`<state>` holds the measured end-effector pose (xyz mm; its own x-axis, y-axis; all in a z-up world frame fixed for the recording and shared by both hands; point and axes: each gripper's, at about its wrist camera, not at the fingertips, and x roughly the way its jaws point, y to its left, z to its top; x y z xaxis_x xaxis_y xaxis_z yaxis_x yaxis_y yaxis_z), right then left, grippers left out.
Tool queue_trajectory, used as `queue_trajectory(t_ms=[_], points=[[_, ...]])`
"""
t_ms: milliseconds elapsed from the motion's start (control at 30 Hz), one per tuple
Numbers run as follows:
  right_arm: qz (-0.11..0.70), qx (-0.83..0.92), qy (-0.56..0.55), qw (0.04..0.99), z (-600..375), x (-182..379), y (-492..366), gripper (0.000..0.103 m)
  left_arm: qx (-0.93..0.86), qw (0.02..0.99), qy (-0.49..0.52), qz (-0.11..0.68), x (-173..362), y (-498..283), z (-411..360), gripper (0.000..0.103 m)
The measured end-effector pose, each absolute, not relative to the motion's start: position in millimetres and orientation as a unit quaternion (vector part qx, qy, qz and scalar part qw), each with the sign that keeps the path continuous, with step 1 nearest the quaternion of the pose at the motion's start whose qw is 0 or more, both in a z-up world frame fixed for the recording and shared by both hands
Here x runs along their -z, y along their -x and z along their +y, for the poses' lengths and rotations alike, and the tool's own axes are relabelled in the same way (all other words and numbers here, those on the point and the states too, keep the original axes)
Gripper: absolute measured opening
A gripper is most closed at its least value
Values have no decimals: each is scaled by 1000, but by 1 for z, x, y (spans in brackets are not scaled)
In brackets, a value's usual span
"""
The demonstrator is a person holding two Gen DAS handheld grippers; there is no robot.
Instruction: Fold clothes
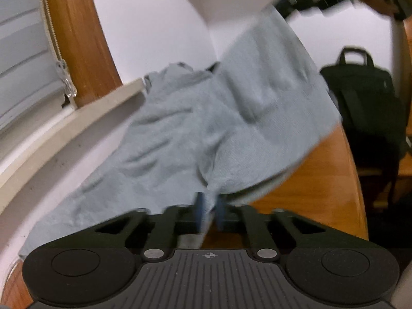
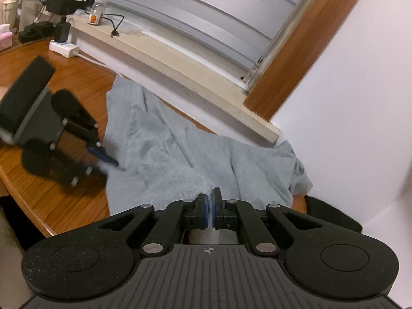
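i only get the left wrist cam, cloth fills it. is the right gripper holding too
Observer: Yes. The right gripper is shut on the cloth's near edge.
Operator: where does my left one sit from there
Observer: The left gripper bites the cloth's left edge, over the table.
Operator: anything else on the table
Observer: A white power strip with a black adapter, far from the cloth.
Operator: sill clear?
Observer: No, a small jar and a loose cable end rest on it.
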<state>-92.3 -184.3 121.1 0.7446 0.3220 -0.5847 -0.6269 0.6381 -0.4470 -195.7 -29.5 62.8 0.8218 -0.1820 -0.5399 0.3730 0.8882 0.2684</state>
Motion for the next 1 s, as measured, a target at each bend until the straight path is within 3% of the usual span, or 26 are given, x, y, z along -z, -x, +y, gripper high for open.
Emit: queue_trajectory(t_ms=[267,467,633,867,933,1000], points=[[247,-274,300,880,-202,-102,86,3,47,956,-212,195,-83,153,-32,4],[291,-266,289,872,-213,-70,68,3,72,936,-216,268,-54,138,-41,8],[324,-254,274,870,-226,-41,49,3,76,941,-178,278,-58,149,-19,16],[328,-254,261,871,-235,-28,50,4,125,935,-163,289,-59,174,-25,16],[322,-256,262,873,-235,-28,52,6,132,934,-151,295,-55,170,-30,16],[313,-261,264,874,-234,-29,55,17,137,932,-145,302,-51,163,-34,16]])
